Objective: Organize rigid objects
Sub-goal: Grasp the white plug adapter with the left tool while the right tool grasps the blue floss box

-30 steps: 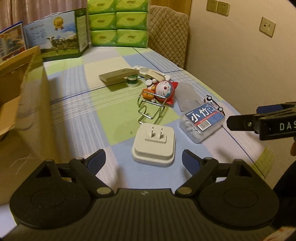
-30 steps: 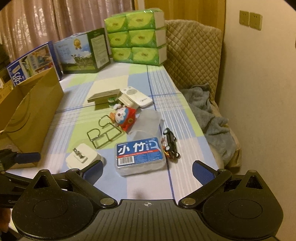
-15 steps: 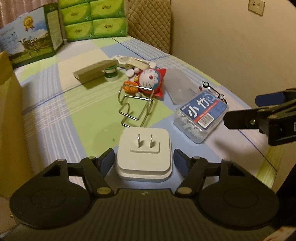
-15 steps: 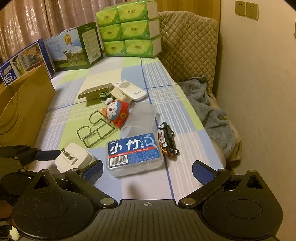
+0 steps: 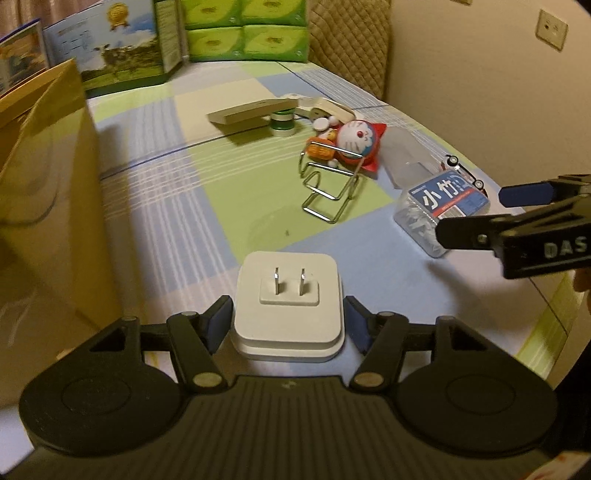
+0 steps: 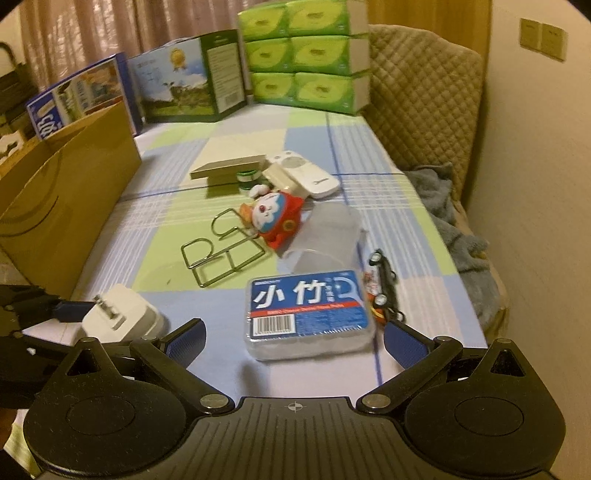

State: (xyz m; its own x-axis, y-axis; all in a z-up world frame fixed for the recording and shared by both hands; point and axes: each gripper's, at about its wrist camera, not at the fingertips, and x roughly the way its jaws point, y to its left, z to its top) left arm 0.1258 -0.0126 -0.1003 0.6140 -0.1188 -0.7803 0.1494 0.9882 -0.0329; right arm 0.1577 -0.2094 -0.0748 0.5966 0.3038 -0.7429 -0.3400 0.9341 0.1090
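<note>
A home room; checked bedsheet (image 6: 177, 218), stacked tissue packs (image 6: 306, 55), quilted chair (image 6: 424, 110), curtains (image 6: 110, 29).

The room is dim and warm, everything tinted yellow by indoor light from overhead. The white plug adapter (image 5: 288, 306) casts a soft shadow toward six o'clock. The cardboard box (image 5: 40, 206) at nine o'clock smears with blur. Straight lines bow near the rims, and the corners go black. The dental floss box (image 6: 308, 314) shows faint glare, its print slightly soft.
</note>
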